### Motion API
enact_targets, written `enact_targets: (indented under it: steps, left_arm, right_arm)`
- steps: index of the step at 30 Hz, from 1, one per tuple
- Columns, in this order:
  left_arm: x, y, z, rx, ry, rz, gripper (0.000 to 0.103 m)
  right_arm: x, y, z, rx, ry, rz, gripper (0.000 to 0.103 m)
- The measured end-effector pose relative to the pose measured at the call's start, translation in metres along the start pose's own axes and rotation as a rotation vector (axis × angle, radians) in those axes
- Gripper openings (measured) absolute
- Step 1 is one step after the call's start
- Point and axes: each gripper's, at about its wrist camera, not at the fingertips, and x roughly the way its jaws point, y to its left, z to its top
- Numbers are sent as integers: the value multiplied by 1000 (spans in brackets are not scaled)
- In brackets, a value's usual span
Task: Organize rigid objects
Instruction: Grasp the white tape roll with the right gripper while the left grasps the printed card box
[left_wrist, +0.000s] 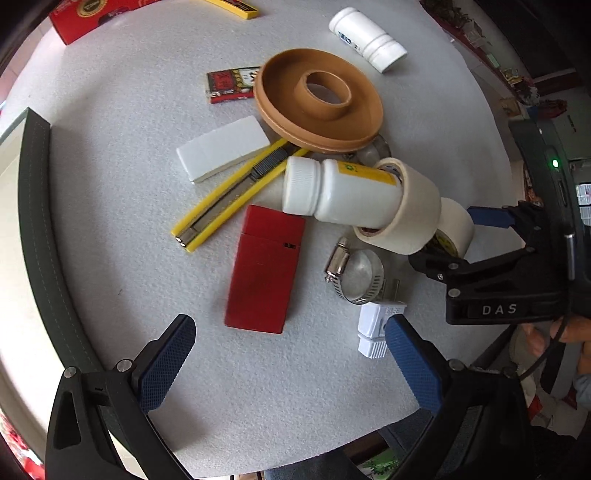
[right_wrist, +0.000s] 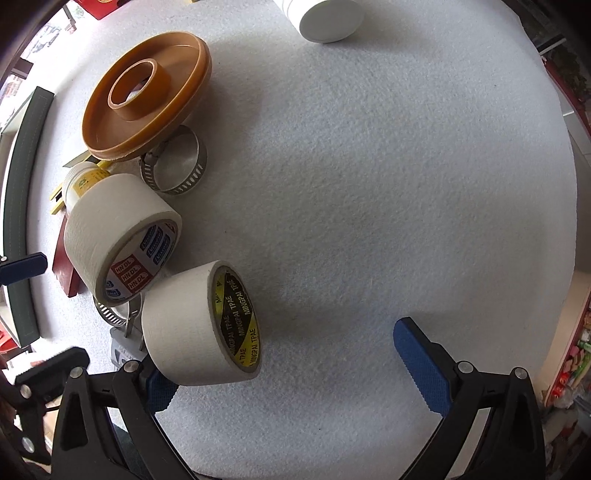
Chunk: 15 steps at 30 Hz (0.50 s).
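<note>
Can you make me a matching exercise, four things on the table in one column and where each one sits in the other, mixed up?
Things:
1. pill bottle
2. brown disc
3. red box
4. white plug

Places:
A. lying flat, just ahead of the open left gripper
B. its end poked into a tape roll
C. beside the left gripper's right finger, next to a hose clamp
D. propped on the far end of the yellow knife

Pairs: 1-B, 2-D, 3-A, 4-C
</note>
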Motion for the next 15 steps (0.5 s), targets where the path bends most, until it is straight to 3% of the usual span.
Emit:
enact_targets:
  steps: [7, 12, 13, 15]
  left_arm:
    - [-27, 65, 54, -128, -111, 206, 103]
    - [-30, 93, 115, -252, -158, 274, 103]
    - [-29, 100, 129, -272, -158, 316, 103]
    - [-30, 112, 146, -298, -138, 331, 103]
  right_arm:
    - [-2, 11, -21, 2, -7, -1, 103]
    - [-7, 16, -36, 2, -14, -2, 103]
    - [-7, 17, -37, 2, -16, -2, 103]
    - [-8, 17, -39, 2, -19, -2, 103]
